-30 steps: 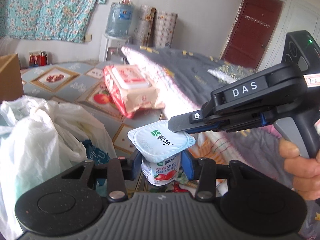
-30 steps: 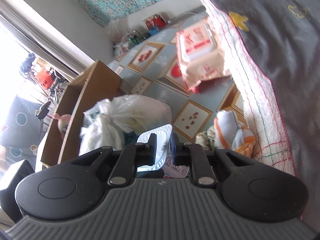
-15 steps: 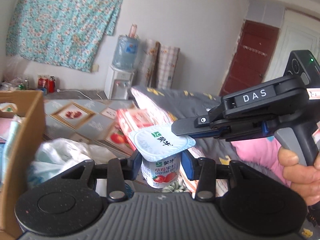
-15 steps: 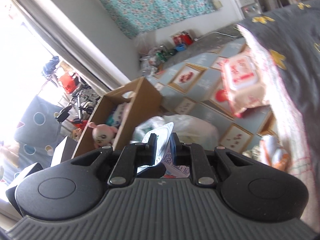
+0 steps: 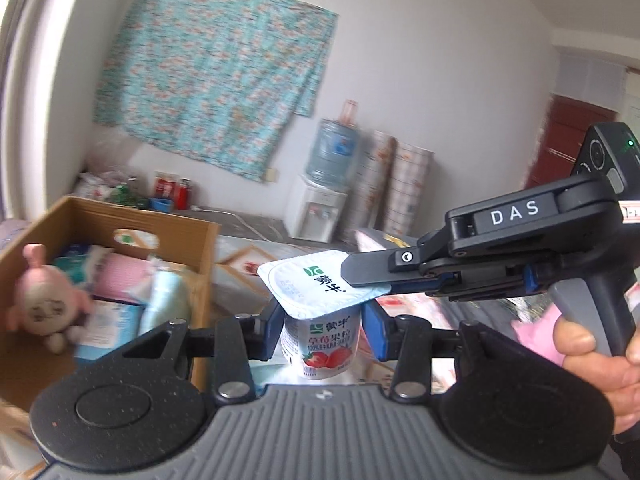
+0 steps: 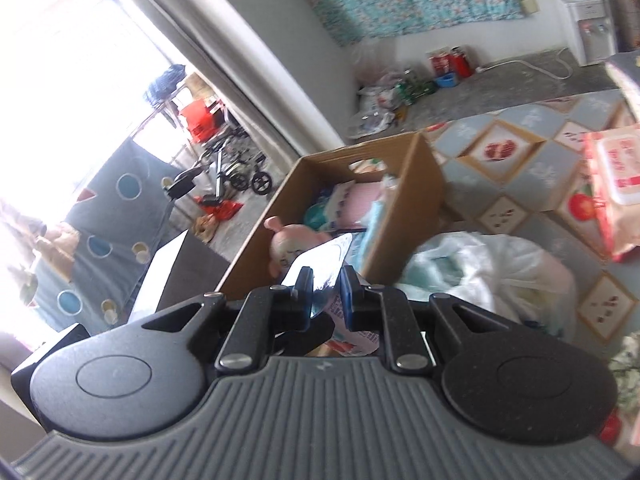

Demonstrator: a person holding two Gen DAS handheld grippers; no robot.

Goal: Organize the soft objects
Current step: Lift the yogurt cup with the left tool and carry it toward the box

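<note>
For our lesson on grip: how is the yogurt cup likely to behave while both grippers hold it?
The yogurt cup probably has thin walls that dent if the left gripper squeezes harder. Its foil rim, pinched by the right gripper, looks floppy and could tear or peel.

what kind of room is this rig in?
Most likely a lived-in room of a home, not a lab: a floral cloth hung on the wall, a water dispenser against it, and a cardboard box of soft goods on patterned floor matting.
</note>
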